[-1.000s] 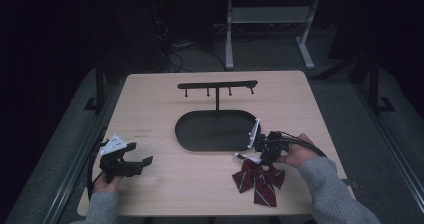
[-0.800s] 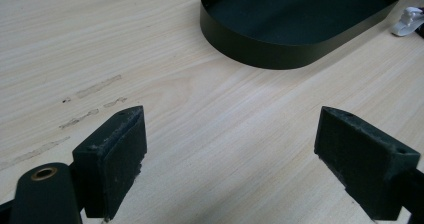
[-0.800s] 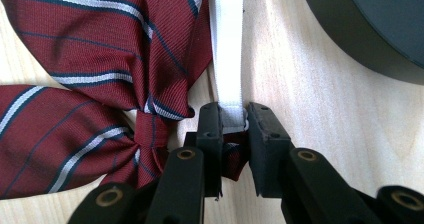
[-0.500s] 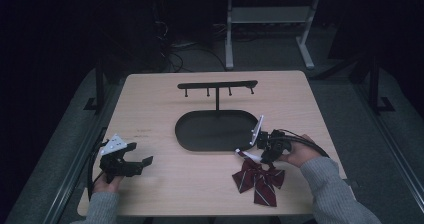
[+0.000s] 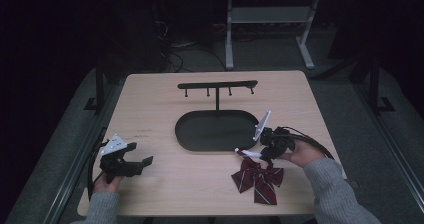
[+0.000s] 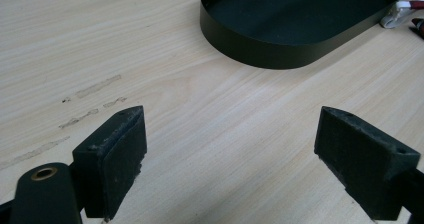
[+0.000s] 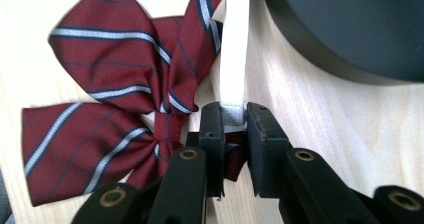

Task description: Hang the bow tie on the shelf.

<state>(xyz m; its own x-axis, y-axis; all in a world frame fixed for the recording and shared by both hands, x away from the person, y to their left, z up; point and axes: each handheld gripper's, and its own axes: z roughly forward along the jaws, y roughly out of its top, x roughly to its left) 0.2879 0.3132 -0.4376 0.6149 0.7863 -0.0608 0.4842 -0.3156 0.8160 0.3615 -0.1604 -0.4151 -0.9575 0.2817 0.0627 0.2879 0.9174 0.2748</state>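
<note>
One wooden table (image 5: 150, 109) carries everything. Black oval tray (image 5: 215, 130) sits mid-table w/ a black T-shaped hook stand (image 5: 218, 86) rising at its far edge. Dark-red striped bow tie (image 5: 257, 176) lies flat on the table, near front edge, just right of & in front of tray; its white strap (image 7: 234, 49) runs toward tray wall. Right tongs (image 5: 255, 152) w/ jaws pressed together on that strap, pinching it near the bow's knot; right hand (image 5: 300, 153) behind, grey sleeve. Left tongs (image 5: 137, 163) at table's front-left, well apart from tray, jaws spread wide over bare wood, nothing btwn them.
</note>
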